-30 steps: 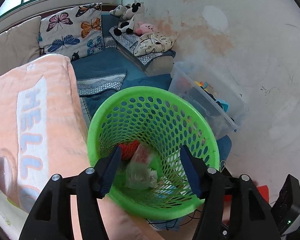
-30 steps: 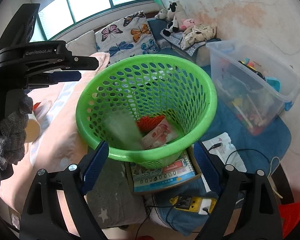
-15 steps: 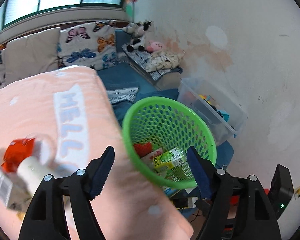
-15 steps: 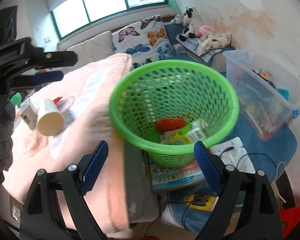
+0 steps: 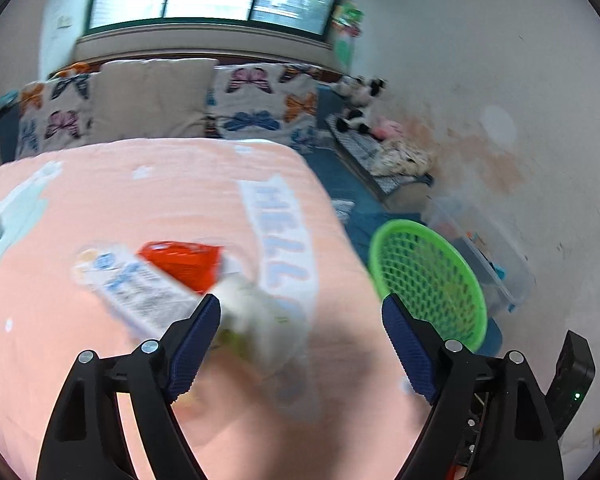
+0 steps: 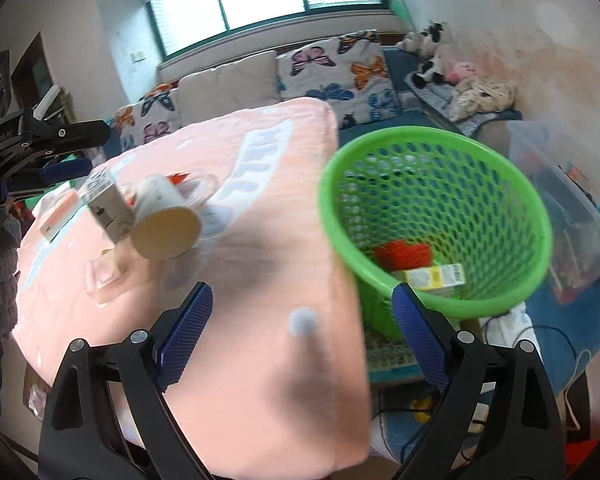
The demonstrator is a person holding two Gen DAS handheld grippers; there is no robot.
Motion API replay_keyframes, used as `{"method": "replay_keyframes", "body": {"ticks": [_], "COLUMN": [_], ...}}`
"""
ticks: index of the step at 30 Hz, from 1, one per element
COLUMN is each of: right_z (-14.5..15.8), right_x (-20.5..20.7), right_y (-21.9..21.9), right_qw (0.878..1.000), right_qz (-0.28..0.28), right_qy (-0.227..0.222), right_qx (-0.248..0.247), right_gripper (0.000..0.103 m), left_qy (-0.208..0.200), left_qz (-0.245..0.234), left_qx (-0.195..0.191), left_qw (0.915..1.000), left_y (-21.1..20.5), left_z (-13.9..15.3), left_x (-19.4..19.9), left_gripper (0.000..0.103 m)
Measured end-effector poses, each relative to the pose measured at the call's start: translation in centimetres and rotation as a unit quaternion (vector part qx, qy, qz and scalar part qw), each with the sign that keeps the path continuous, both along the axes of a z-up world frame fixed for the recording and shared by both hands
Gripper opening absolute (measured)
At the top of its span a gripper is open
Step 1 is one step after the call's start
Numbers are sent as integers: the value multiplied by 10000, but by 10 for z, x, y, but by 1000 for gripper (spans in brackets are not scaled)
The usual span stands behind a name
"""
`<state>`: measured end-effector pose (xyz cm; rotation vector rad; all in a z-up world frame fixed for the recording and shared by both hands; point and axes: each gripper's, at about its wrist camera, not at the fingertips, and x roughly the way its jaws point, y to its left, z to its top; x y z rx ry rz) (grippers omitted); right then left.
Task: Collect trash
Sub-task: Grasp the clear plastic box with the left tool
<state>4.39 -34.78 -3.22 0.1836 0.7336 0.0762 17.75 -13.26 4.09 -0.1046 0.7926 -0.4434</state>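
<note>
A green mesh basket point(image 6: 432, 216) stands beside the pink-covered table point(image 6: 260, 360) and holds a red wrapper point(image 6: 404, 254) and a yellow-green carton point(image 6: 436, 276); it also shows in the left wrist view point(image 5: 428, 280). On the table lie a paper cup point(image 6: 166, 216), a carton point(image 6: 106, 204) and a clear plastic piece point(image 6: 106, 282). In the left wrist view the cup point(image 5: 256, 312), a white-blue carton point(image 5: 140, 292) and a red wrapper point(image 5: 184, 260) are blurred. My left gripper point(image 5: 300, 324) is open and empty above the table, just short of the cup. My right gripper point(image 6: 300, 324) is open and empty over the table's edge.
A clear storage box point(image 6: 564, 208) of small items stands right of the basket. Butterfly cushions point(image 5: 260, 104) and stuffed toys point(image 6: 432, 52) lie on the bench behind. Books, cables and a power strip point(image 6: 424, 404) lie on the blue floor mat under the basket.
Both grippers have swung left from over the basket toward the table. The basket now sits to the right in both views, and the cup and cartons have come into view.
</note>
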Motion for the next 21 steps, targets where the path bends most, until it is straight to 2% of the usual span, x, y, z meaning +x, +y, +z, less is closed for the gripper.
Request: {"method": "replay_keyframes", "body": {"ticks": [4, 10, 18, 21], "right_z": [-5, -17, -42, -46], "right_x": [8, 15, 17, 15], "right_y": [17, 37, 56, 61], "right_qw": [9997, 9987, 9959, 9952], "right_qz": [207, 415, 597, 631], "right_qy": [90, 274, 637, 657], "right_qx": [-32, -101, -229, -347], "right_gripper": [92, 92, 92, 96], "left_qy": [47, 78, 100, 113], "left_qz": [274, 351, 48, -131], "left_qx": [-61, -23, 292, 439], "left_qw": [9996, 9994, 9995, 9989], "left_y": [34, 66, 81, 81], "left_z": [-5, -19, -51, -64], "left_x": [0, -11, -28, -35], "left_gripper": [80, 80, 80, 80]}}
